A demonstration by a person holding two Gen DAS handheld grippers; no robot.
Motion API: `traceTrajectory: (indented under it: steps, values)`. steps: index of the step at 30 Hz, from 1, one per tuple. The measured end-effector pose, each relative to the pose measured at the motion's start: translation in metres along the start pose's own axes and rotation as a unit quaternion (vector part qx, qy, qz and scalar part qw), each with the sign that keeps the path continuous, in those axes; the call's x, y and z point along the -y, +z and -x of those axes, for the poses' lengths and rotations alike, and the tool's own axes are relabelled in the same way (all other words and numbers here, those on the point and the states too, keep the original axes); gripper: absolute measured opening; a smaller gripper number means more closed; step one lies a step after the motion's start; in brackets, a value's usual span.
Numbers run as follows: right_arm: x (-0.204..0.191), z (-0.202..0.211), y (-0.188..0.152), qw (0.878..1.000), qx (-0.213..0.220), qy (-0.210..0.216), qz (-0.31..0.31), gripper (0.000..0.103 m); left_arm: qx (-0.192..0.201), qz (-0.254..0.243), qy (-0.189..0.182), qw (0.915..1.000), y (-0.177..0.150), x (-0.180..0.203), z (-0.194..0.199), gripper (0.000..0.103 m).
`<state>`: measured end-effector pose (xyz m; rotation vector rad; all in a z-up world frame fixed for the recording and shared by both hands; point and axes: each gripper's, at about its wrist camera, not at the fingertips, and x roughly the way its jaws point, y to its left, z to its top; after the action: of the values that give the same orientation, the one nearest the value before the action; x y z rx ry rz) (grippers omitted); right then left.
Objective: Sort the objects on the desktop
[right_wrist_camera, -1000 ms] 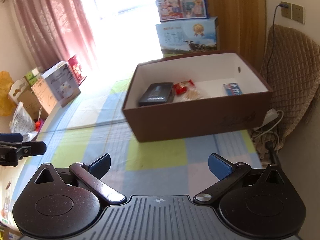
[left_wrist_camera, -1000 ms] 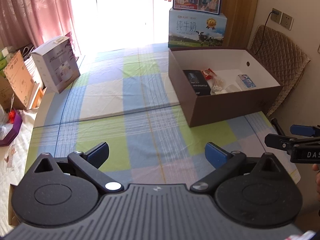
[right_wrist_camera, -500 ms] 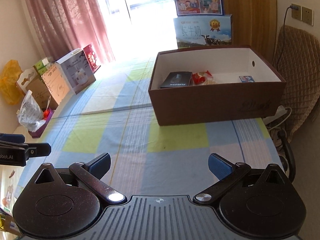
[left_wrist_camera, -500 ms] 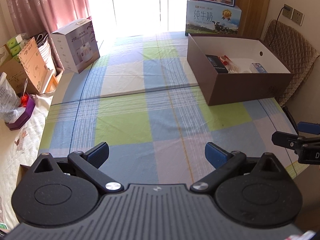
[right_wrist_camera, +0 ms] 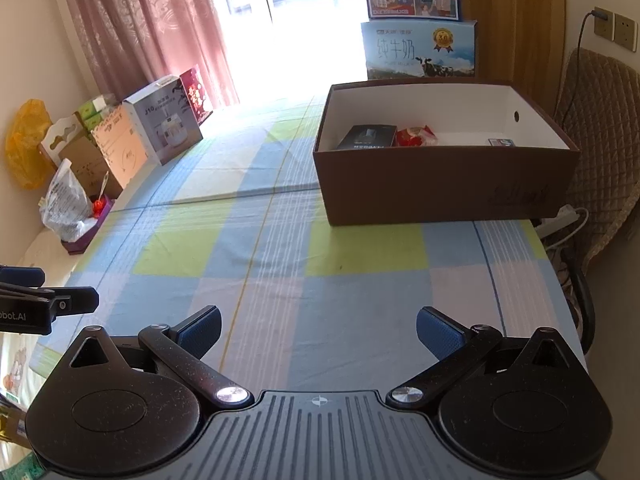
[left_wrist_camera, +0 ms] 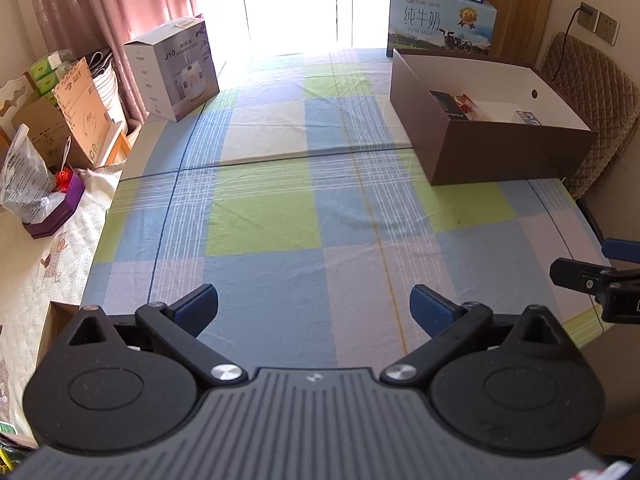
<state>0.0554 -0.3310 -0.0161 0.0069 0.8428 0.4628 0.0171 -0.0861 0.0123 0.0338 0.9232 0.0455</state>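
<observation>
Left wrist view farther back from brown box point(left_wrist_camera: 504, 148) than before, both jaws spread, empty.

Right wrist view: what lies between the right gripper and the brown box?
Only bare checked tablecloth: nothing lies between the right gripper, jaws open, and the brown box. The right wrist view shows it; the left wrist view agrees.

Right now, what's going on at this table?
A person holds a claw in each hand above the checked tablecloth; the left claw and right claw are both open and empty. The brown box already holds a black packet, a red snack bag and a small blue item.
</observation>
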Motion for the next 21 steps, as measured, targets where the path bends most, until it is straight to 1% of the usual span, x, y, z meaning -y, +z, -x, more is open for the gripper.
traceTrajectory:
  steps: [10,21]
  values:
    - [-0.005,-0.003,-0.008,1.0,-0.011,0.01,0.009,0.101,-0.008,0.008,0.009,0.9999,-0.011,-0.002,0.003,0.101]
    - [-0.005,-0.006,-0.01,1.0,-0.019,0.012,0.014,0.101,-0.01,0.01,0.012,0.9998,-0.011,0.0,0.001,0.101]
